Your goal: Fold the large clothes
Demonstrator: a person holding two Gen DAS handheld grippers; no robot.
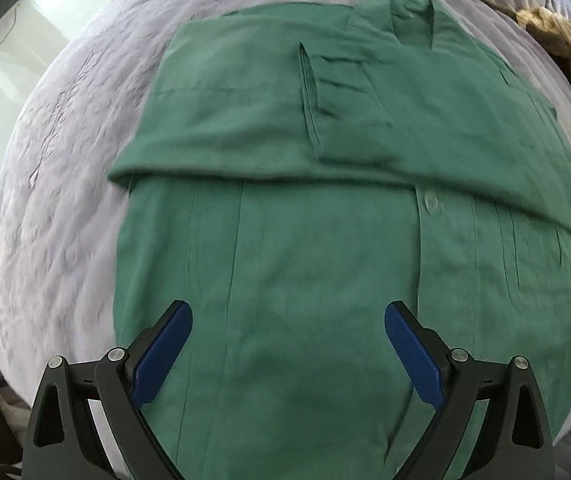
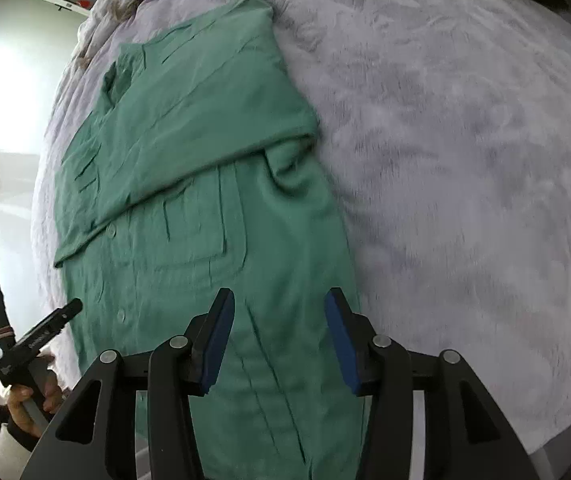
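The near end of the green shirt (image 1: 305,280) runs off the bottom edge in both wrist views, so its hem is not seen. A folded-over sleeve (image 1: 345,92) hides the chest beneath it. The lavender blanket (image 2: 465,140) is smeared by motion blur on its right side, and its far corners are cut off by the lens rim. A tan cloth (image 1: 557,36) at the blanket's far right edge is only partly in view. The left gripper (image 2: 37,336) shows in the right wrist view only from the side; the hand (image 2: 33,400) holding it is partly covered.
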